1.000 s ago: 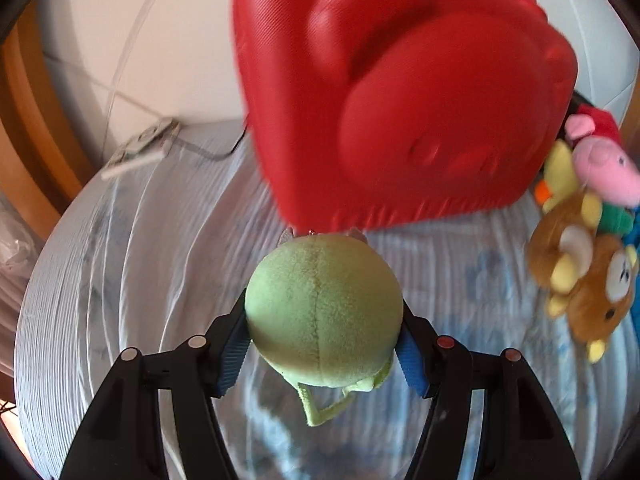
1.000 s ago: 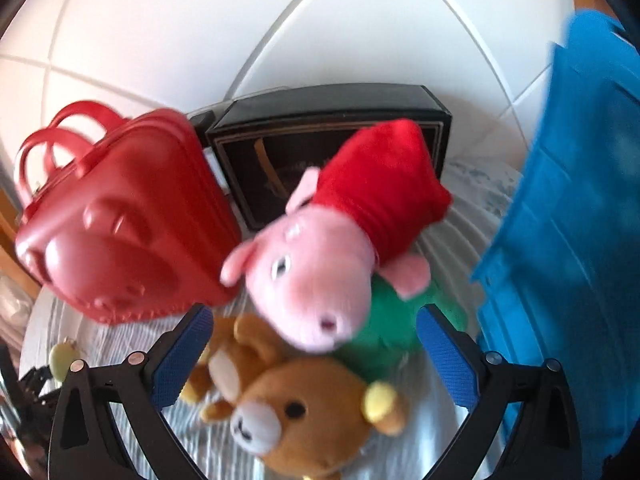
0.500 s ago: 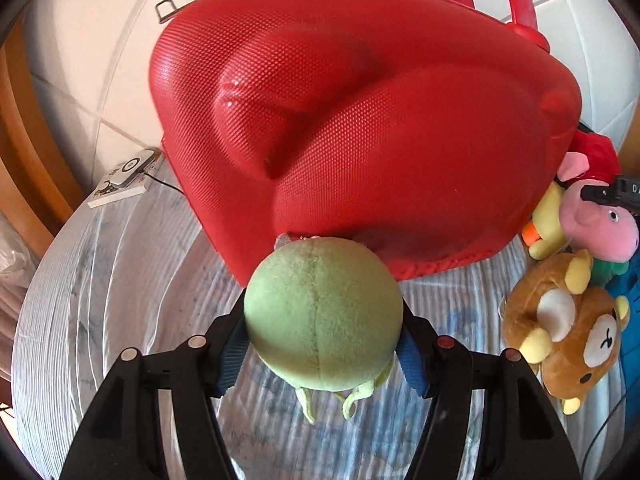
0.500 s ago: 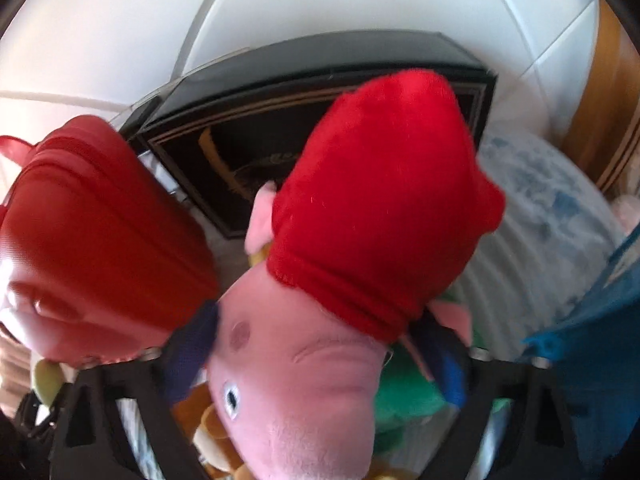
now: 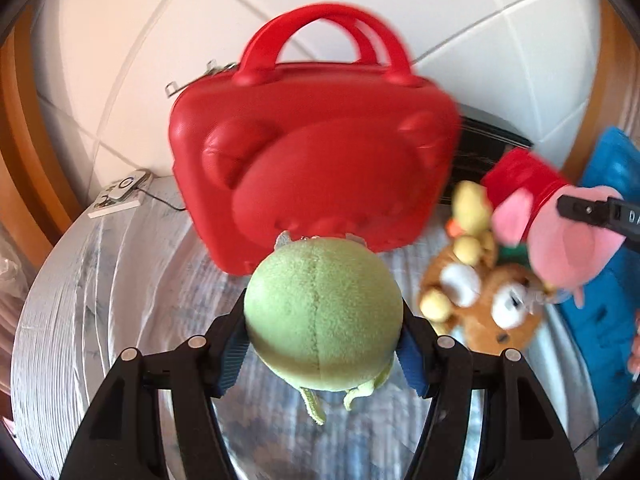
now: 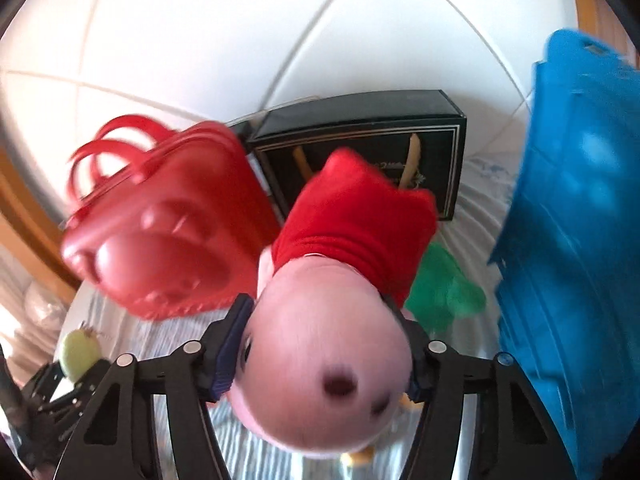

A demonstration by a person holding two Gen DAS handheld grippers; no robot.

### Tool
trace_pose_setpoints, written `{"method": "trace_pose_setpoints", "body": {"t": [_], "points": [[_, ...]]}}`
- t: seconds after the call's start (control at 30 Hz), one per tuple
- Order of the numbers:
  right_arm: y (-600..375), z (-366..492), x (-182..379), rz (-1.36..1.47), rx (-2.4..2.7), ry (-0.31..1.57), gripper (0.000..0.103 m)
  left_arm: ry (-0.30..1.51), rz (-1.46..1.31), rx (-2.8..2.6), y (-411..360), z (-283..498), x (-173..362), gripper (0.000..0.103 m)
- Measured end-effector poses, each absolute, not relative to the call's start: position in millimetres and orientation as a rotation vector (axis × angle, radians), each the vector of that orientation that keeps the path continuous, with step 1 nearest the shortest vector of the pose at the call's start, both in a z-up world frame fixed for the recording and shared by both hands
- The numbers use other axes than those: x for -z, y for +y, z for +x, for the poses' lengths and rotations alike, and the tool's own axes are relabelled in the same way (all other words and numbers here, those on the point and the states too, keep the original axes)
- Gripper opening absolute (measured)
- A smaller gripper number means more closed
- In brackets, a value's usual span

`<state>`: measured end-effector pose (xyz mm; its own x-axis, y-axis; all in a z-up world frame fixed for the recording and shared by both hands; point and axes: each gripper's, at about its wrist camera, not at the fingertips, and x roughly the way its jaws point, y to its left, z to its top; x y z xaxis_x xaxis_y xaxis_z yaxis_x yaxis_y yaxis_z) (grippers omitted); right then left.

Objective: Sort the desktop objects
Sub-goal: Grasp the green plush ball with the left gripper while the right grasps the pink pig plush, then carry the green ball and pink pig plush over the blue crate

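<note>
My left gripper [image 5: 322,346] is shut on a round green plush toy [image 5: 322,308], held above the striped tablecloth in front of a red hard case [image 5: 316,176]. In the right wrist view my right gripper [image 6: 324,354] has its jaws closing on the head of a pink pig plush [image 6: 320,392] in a red dress, and both blue pads press into it. From the left wrist view the pig [image 5: 560,248] hangs lifted over a brown bear plush [image 5: 496,304]. The green toy [image 6: 80,354] also shows at the far left.
A black box [image 6: 360,152] stands against the tiled wall behind the red case [image 6: 168,240]. On the right rises a blue crate [image 6: 580,220]. A dark green plush [image 6: 444,296] and a yellow toy [image 5: 472,208] lie by the bear. A small wired device [image 5: 120,194] sits at far left.
My right gripper went from wide open around the pig to pressing on its head, and the pig rose. My left gripper lifted and backed away from the red case with the green toy.
</note>
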<state>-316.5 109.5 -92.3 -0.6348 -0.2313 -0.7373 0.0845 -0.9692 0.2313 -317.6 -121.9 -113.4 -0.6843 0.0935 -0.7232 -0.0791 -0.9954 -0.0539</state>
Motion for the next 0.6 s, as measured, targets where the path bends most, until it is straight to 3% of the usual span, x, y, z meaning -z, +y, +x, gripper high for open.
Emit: {"method": "trace_pose_setpoints", "body": {"t": [0.2,0.3,0.43,0.47,0.6], "points": [[98.2,-265.3,105.7,1.366,2.589,-0.152,0.058,0.022,-1.236,-2.748,-106.9,-289.9,119.3,0.063],[103.4,-251.5,128.3,1.475,2.538,-0.143,0.053,0.037,-1.290,-2.714,-102.2,-283.6,133.2,0.063],[109.2,-230.4,144.7,1.547,2.497,-0.136,0.055,0.049,-1.343,-2.675,-98.8,-283.2,151.8,0.063],[109.3,-229.8,144.6,1.545,2.497,-0.138,0.057,0.046,-1.351,-2.668,-97.5,-284.1,154.9,0.063],[110.6,-240.9,148.0,1.543,2.497,-0.167,0.084,0.051,-1.352,-2.650,-89.7,-286.7,160.9,0.063]]}}
